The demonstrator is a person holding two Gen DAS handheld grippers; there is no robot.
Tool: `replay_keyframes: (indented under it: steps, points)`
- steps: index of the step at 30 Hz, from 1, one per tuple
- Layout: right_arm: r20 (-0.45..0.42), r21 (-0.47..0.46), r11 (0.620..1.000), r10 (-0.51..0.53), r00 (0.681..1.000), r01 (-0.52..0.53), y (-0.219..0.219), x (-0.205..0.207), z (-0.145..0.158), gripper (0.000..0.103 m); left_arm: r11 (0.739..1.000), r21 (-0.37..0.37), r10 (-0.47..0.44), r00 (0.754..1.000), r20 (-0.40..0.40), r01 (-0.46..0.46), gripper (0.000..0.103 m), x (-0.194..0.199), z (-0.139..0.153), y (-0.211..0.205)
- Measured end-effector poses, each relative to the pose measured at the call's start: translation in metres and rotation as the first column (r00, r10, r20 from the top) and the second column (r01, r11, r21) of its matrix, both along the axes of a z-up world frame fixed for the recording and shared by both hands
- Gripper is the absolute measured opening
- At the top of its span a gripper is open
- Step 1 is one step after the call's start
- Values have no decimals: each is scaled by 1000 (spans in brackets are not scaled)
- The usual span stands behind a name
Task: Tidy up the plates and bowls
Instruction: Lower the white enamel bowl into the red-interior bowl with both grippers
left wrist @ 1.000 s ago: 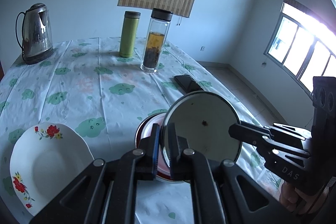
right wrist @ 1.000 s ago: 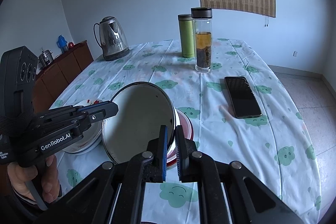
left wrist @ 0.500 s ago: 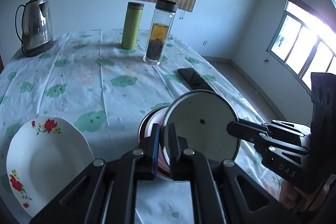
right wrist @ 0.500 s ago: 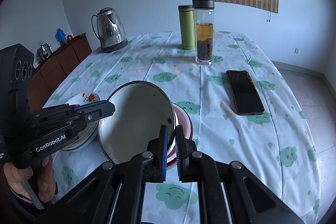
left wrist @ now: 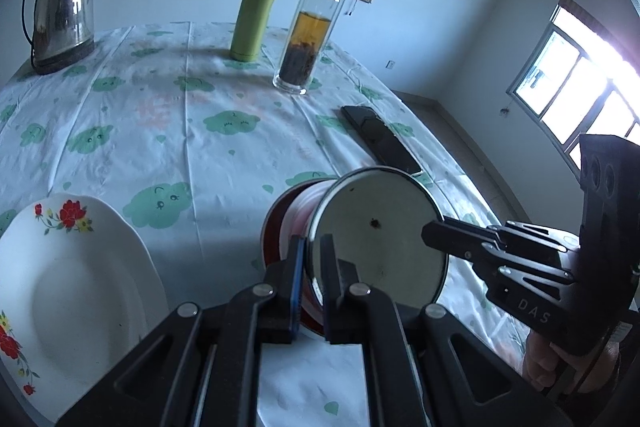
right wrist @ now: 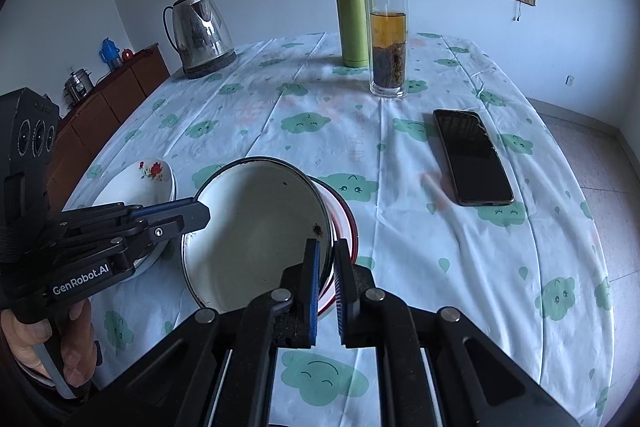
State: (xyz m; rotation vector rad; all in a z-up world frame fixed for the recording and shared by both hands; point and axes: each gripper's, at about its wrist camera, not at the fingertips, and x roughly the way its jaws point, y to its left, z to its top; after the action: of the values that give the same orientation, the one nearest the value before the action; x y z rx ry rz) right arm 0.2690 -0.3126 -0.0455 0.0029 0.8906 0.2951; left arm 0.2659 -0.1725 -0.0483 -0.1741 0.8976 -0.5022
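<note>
Right wrist view: both grippers are clamped on opposite rims of the enamel bowl (right wrist: pixel 256 231), holding it tilted at frame centre above the red-rimmed bowl (right wrist: pixel 347 219) on the desk (right wrist: pixel 460 251), presumably for nesting. Right gripper (right wrist: pixel 326 287) pinches the lower-right rim; left gripper (right wrist: pixel 198 215) the left rim.

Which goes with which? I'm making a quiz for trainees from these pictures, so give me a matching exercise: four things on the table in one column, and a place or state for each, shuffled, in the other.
Things:
1. enamel bowl
2. flowered plate
3. phone
4. glass bottle

Places or states:
A. standing upright beside the green flask
B. lying flat, screen dark
C. gripped at its rim by both the left gripper and the right gripper, tilted over the red-rimmed dish
D. resting on the table, untouched

Pairs: 1-C, 2-D, 3-B, 4-A
</note>
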Motion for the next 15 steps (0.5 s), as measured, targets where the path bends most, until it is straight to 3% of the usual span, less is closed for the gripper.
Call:
replay_keyframes:
  steps: [15]
  points:
    - [-27, 3, 1000, -1, 1000, 1, 1, 11, -9, 8, 1000, 19, 7, 1000, -23, -6, 4, 7, -9, 0]
